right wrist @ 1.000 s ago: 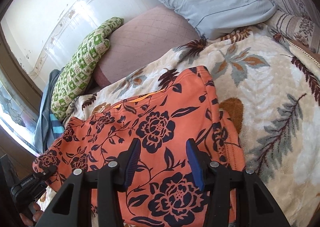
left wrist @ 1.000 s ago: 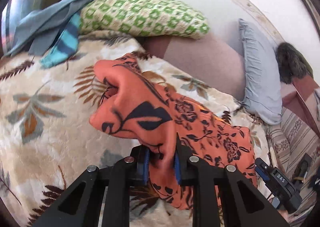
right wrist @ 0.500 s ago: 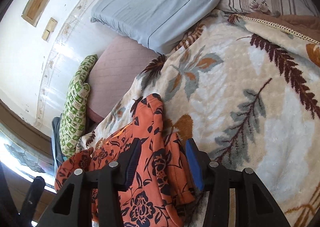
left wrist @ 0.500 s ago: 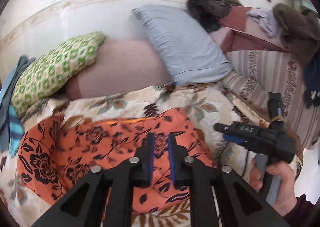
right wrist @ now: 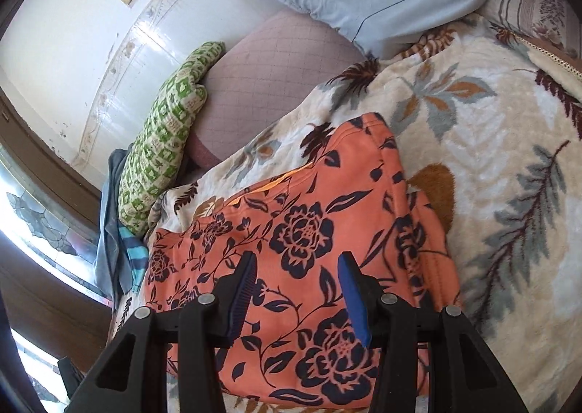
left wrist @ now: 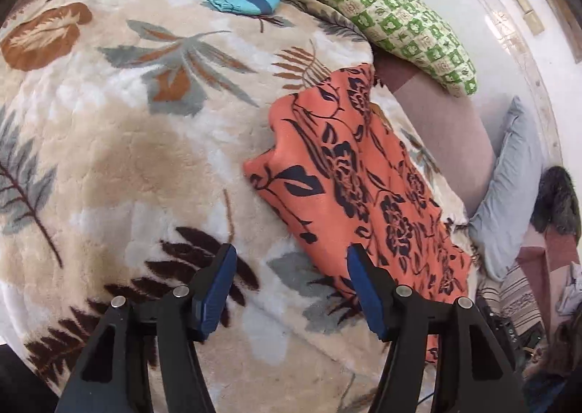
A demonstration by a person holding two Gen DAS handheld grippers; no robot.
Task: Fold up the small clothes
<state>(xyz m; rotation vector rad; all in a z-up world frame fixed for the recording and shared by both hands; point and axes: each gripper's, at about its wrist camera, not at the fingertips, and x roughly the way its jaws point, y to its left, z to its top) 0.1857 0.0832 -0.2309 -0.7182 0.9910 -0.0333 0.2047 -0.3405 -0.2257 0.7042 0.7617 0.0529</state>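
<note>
Orange floral-print cloth garment point(left wrist: 363, 187) lies folded flat on the cream leaf-patterned fleece blanket point(left wrist: 127, 158) of the bed, its long axis running from the green checked pillow point(left wrist: 393, 12) toward the pale blue pillow point(left wrist: 509, 187). A second ago the left tool point(left wrist: 291, 274) pinched a lifted fold of it; its jaws have just been opening and now stand released over the blanket, nothing between them. The right tool point(right wrist: 298, 285) hovers spread above the garment, gripping nothing, as before.
</note>
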